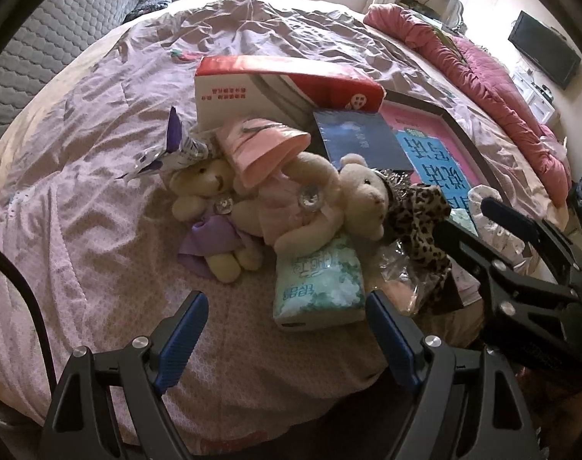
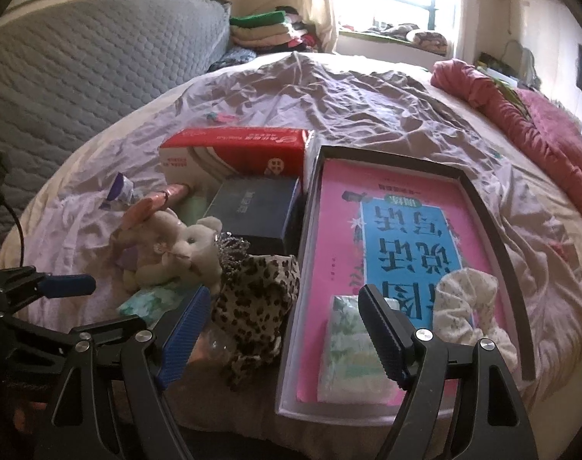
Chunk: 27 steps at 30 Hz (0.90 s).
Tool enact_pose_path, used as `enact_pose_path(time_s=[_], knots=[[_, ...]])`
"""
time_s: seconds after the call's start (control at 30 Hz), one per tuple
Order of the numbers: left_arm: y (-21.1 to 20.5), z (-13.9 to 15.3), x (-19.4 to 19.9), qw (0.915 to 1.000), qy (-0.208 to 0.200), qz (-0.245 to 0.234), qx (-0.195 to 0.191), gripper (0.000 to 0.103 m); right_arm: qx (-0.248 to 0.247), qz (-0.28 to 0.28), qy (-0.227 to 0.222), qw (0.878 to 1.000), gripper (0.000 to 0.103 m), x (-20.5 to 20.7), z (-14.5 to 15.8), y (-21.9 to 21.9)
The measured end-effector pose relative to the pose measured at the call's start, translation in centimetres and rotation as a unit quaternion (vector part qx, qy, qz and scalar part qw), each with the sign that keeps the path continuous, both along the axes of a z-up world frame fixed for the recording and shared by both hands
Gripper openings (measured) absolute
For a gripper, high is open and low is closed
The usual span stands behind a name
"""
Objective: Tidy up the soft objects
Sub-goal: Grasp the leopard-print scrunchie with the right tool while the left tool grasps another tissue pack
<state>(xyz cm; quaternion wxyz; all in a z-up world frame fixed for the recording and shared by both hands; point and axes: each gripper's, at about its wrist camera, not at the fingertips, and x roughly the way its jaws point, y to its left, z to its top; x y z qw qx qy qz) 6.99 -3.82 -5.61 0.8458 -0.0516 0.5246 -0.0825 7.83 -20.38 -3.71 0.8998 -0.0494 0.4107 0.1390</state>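
On the bed, near edge: the soft things lie in a heap on the lilac sheet (image 1: 99,176) — two small teddy bears (image 1: 252,207) tangled together, a leopard-print cloth (image 2: 252,299), and a green tissue pack (image 1: 319,283) just in front of the bears.

Tray: a dark-rimmed tray (image 2: 494,230) sits to the right of the heap, with a pink and blue book flat in it; a second tissue pack (image 2: 348,349) and a pale floral scrunchie (image 2: 467,306) already rest on the book.

Risk, left side: if I go for the green pack, my right finger could snag the clear wrapper and leopard cloth lying beside it — then I drag the heap instead of lifting one item.

Risk, bears: they overlap, one bear's arm on the pack, so pulling the pack may tip them.

Risk, right side: my right tool straddles the near tray rim, I judge; coming down carelessly could knock the rim or pinch the book cover along with the pack.

Risk, crowding: both tools work close together over the same corner and could bump.

Left gripper (image 1: 287,329): jaws wide apart, holding nothing, hovering over bare sheet just short of the green pack.

Right gripper (image 2: 287,329): jaws wide apart too, gripping nothing; one finger by the leopard cloth, the other over the tray's tissue pack — whether it touches I cannot tell.
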Motion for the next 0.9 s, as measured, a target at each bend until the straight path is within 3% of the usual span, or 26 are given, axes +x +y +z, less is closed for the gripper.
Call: enact_pose_path(time_s=[0.27, 0.37, 0.43, 0.5, 0.73, 0.9], knots=[[0.2, -0.5, 0.3, 0.9999, 0.002, -0.004, -0.009, 0.084, -0.032, 0.021, 0.015, 0.999, 0.078, 1.5, -1.4, 1.3], [0.2, -0.8, 0.4, 0.9999, 0.004, -0.004, -0.012, 0.084, -0.05, 0.025, 0.011, 0.998, 0.065, 1.8, -1.7, 1.9], [0.2, -0.9, 0.6, 0.9999, 0.006, -0.005, -0.014, 0.084, -0.066, 0.029, 0.008, 0.997, 0.045, 1.9, -2.0, 2.3], [0.2, -1.1, 0.9, 0.9998, 0.011, -0.002, -0.017, 0.084, -0.076, 0.03, 0.012, 0.997, 0.031, 2.1, -2.4, 2.5], [0.3, -1.8, 1.8, 0.9988, 0.021, 0.005, -0.044, 0.082, -0.016, 0.004, 0.01, 1.0, 0.014, 2.5, -2.0, 0.4], [0.6, -2.4, 2.2, 0.9969, 0.03, 0.003, -0.073, 0.065, 0.007, 0.009, 0.005, 1.0, 0.011, 2.3, -1.3, 0.0]])
